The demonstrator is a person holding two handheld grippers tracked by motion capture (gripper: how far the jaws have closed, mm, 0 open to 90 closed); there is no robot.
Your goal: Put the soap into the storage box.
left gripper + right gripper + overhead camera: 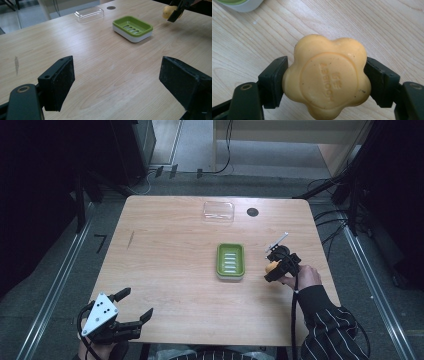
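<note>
A yellow flower-shaped soap bar (327,77) sits clamped between the black jaws of my right gripper (325,80), a little above the wood. From above, that gripper (272,268) holds the soap (270,267) just right of the green soap dish (230,261). The left gripper view has the dish (132,28) ahead and the soap (168,11) at the upper right. My left gripper (134,305) rests at the table's near left corner, jaws wide apart with nothing between them (117,82).
A clear plastic lid (218,212) lies at the far middle of the wooden table (165,255), beside a round black cable hole (252,212). A dark streak (131,239) marks the left side. Cables run on the floor beyond the table.
</note>
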